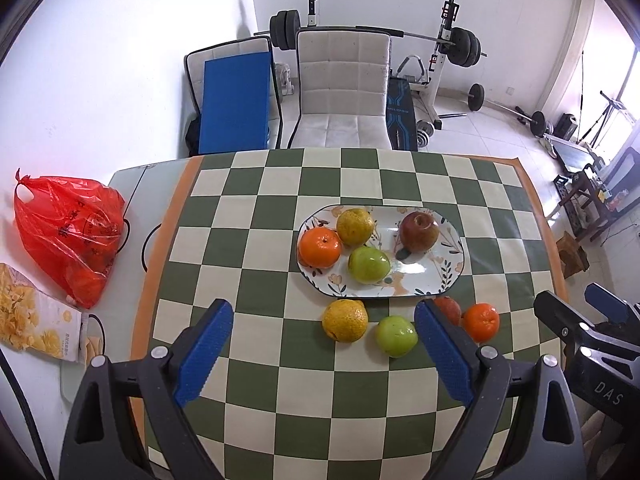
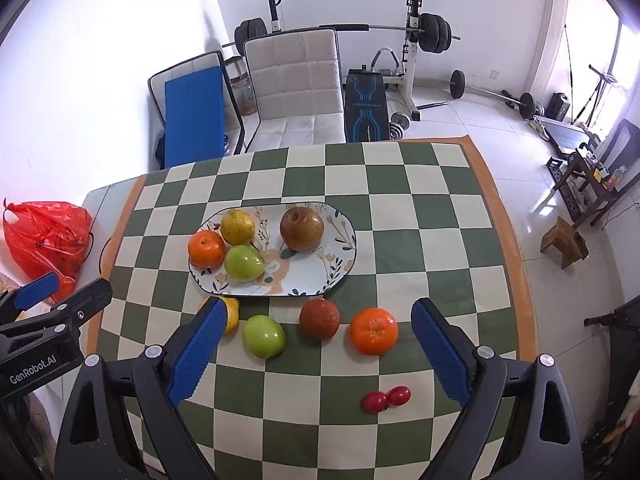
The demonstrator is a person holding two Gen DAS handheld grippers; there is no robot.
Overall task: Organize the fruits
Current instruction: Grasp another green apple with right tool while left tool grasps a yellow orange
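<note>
Both tools hang above the near edge of the desk, pointing down at the checked cloth. The left tool has its blue pads spread wide with nothing between them; the right tool is spread just as wide and equally empty. An oval flowered plate lies around the middle of the desk, holding an orange, a yellow citrus, a green apple and, apart from these, a red-brown apple. Between plate and near edge sits a row on the cloth: a second yellow citrus, a second green apple, a dark red fruit and a second orange. Two small red tomatoes lie touching, nearer the near edge. A red plastic bag sits by the left edge.
</note>
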